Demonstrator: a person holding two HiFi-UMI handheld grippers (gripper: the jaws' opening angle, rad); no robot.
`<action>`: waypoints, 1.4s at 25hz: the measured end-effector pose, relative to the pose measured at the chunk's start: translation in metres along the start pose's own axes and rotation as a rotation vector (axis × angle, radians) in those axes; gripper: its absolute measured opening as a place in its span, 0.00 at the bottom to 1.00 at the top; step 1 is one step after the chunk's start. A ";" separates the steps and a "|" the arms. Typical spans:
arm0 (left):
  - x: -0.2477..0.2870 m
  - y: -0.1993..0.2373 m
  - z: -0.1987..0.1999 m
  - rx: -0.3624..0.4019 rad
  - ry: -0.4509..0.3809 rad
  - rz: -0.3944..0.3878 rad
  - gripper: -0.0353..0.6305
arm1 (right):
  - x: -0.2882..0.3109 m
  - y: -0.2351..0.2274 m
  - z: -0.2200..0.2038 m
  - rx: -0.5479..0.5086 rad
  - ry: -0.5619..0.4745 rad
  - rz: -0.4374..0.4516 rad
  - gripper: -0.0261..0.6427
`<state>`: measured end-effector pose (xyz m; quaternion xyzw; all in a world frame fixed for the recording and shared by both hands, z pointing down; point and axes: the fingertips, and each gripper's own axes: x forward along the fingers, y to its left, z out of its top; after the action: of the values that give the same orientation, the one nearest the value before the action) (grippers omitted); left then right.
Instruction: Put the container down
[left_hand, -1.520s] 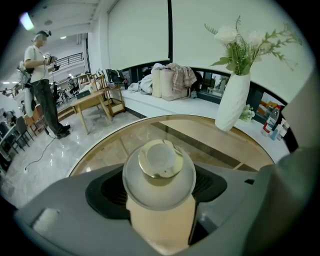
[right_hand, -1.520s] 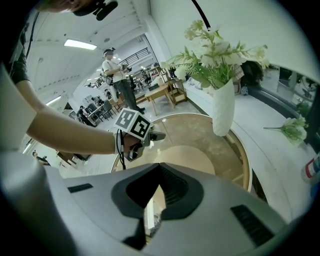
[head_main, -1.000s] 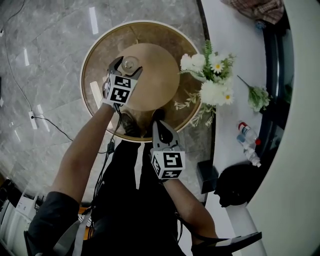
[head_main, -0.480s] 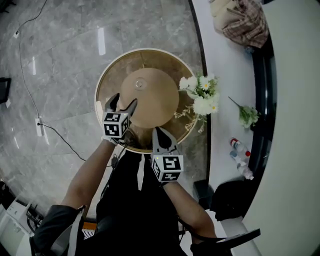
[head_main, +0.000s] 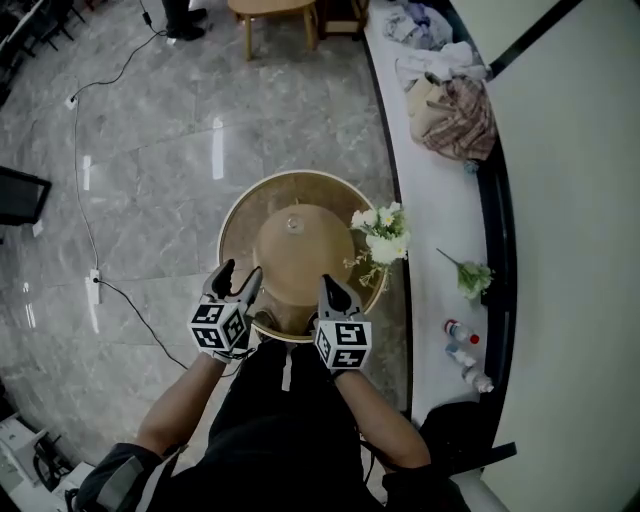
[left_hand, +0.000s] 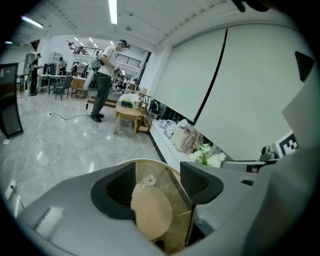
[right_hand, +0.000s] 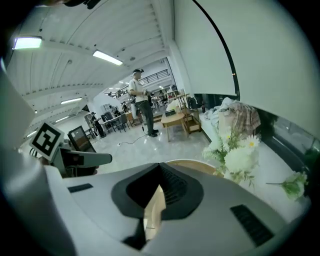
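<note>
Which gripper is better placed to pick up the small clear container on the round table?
Left. The left gripper, jaws apart and empty though just closing slightly, frames the container; the right gripper is shut.

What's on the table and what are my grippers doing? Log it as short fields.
table: round table, gold rim
container: small clear container, standing near the table's middle, apart from both grippers
flowers: white bouquet at the table's rim, on the right gripper's side
left gripper: jaws open, just been closing a little, nothing between them
right gripper: jaws together, empty
task: container looks set down
</note>
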<state>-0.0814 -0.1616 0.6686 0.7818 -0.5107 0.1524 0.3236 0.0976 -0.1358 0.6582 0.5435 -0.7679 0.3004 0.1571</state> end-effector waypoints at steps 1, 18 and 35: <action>-0.010 -0.004 0.009 0.003 -0.020 -0.005 0.47 | -0.004 0.002 0.010 -0.007 -0.015 -0.001 0.05; -0.142 -0.078 0.165 0.083 -0.370 -0.103 0.06 | -0.087 0.059 0.165 -0.019 -0.315 0.037 0.05; -0.230 -0.120 0.247 0.139 -0.585 -0.161 0.06 | -0.196 0.130 0.258 -0.140 -0.615 0.112 0.05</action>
<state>-0.0964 -0.1321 0.3116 0.8506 -0.5070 -0.0709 0.1198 0.0692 -0.1237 0.3107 0.5536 -0.8269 0.0767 -0.0623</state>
